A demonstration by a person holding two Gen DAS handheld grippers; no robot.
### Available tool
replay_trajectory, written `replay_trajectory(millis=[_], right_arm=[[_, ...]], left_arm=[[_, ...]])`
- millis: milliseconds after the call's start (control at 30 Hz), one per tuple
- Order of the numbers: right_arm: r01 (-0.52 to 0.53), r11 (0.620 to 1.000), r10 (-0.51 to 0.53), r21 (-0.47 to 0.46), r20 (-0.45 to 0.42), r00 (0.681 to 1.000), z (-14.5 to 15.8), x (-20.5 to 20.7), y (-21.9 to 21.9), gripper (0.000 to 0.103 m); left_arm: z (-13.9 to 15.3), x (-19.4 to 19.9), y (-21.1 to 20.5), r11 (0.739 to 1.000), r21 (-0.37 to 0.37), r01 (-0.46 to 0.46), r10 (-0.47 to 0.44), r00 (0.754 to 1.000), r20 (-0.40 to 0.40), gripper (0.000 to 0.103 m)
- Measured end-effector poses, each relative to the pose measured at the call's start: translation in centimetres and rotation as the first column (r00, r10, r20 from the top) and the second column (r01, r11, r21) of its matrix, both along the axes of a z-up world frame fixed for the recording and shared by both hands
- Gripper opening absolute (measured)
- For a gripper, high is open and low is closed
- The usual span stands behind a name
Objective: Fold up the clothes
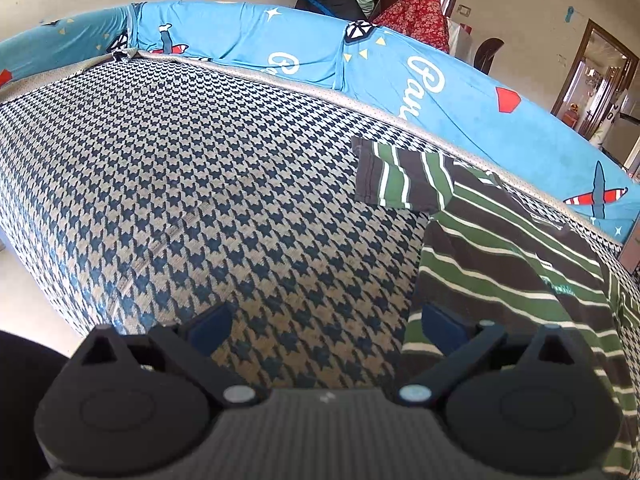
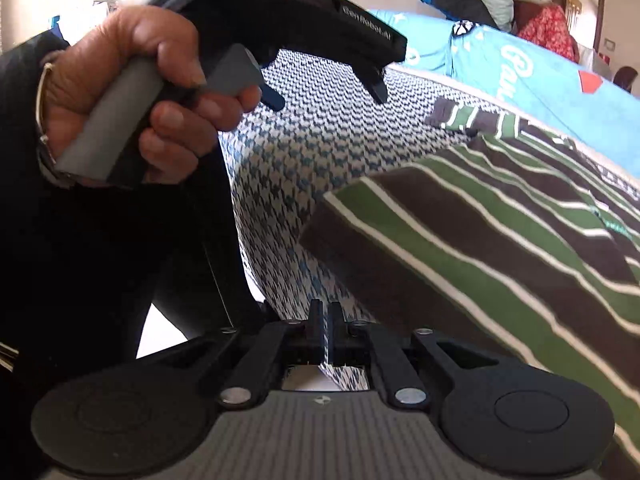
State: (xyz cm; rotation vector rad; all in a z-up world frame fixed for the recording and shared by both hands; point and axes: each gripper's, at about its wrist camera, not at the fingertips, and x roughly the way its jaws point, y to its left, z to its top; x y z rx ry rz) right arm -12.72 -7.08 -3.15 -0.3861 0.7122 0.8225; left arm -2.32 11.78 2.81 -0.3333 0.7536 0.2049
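The striped shirt [image 1: 520, 248] lies along the bed's [image 1: 200, 180] right edge; left gripper [image 1: 324, 328] jaws gape empty beside its hem, right gripper [image 2: 326, 320] jaws nearly closed, empty.

Left gripper [image 1: 324, 326]: black body, ribbed grey top plate, two round black discs, silver rivets at the link arms, dark blue pads [image 1: 210, 326]. Right gripper [image 2: 326, 322]: same build. Beside its grey handle [image 2: 116, 120], the hand [image 2: 120, 68] shows tan, creased skin, a thin bangle [image 2: 41, 92] and a black sleeve [image 2: 24, 80].
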Motion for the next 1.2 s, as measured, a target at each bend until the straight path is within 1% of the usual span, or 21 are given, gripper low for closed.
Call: replay_trajectory(millis=[67,167,300,333,400,533,633,767,867,1000,1100,1200], right_arm=[[0.037,0.998,-0.037,-0.045,0.007,0.999,-0.9,0.3,0.3,0.003],[0.1,0.992,-0.099,-0.08,0.018,0.995,-1.9,1.1,0.1,0.003],[0.172,0.981,-0.17,-0.091,0.031,0.985,-2.2,2.1,-0.7,0.003],[0.183,0.98,-0.181,-0.081,0.034,0.983,-2.1,2.2,-1.0,0.003],[0.204,0.977,-0.202,-0.058,0.039,0.979,-2.0,2.3,-1.3,0.003],[0.226,0.974,-0.228,0.034,0.103,0.968,-0.7,2.2,-2.2,0.003],[0.233,0.967,-0.243,0.105,0.104,0.964,0.4,2.5,-2.9,0.003],[0.265,0.953,-0.279,0.149,0.083,0.957,1.0,3.2,-3.6,0.003],[0.29,0.942,-0.306,0.171,0.072,0.949,1.3,3.9,-3.9,0.003],[0.305,0.928,-0.321,0.214,0.044,0.946,2.1,4.5,-4.4,0.003],[0.334,0.907,-0.344,0.255,-0.006,0.939,2.7,5.4,-5.0,0.003],[0.377,0.875,-0.374,0.304,-0.069,0.925,3.2,6.6,-5.9,0.003]], left_arm=[[-0.2,0.1,-0.4,1.0,0.005,0.012,-0.012,1.0,-0.008,0.101],[-0.5,0.2,-0.9,0.999,0.011,0.035,-0.034,0.999,-0.023,0.101],[-1.4,0.5,-2.3,0.995,0.022,0.101,-0.099,0.993,-0.066,0.103],[-1.7,0.6,-2.7,0.993,0.021,0.12,-0.118,0.99,-0.079,0.103],[-2.0,0.7,-3.2,0.992,0.024,0.126,-0.124,0.988,-0.089,0.103],[-2.6,1.0,-4.1,0.99,0.03,0.138,-0.134,0.985,-0.107,0.103],[-2.4,1.0,-4.3,0.989,0.017,0.146,-0.144,0.985,-0.098,0.103],[-2.8,1.2,-5.0,0.982,0.033,0.186,-0.181,0.975,-0.126,0.103],[-3.2,1.2,-5.3,0.977,0.021,0.213,-0.208,0.967,-0.148,0.103],[-3.6,1.2,-5.4,0.976,0.013,0.219,-0.214,0.963,-0.164,0.103],[-3.8,1.2,-5.2,0.977,-0.007,0.214,-0.212,0.962,-0.171,0.103],[-3.5,1.0,-5.3,0.975,-0.018,0.221,-0.221,0.964,-0.147,0.103]])
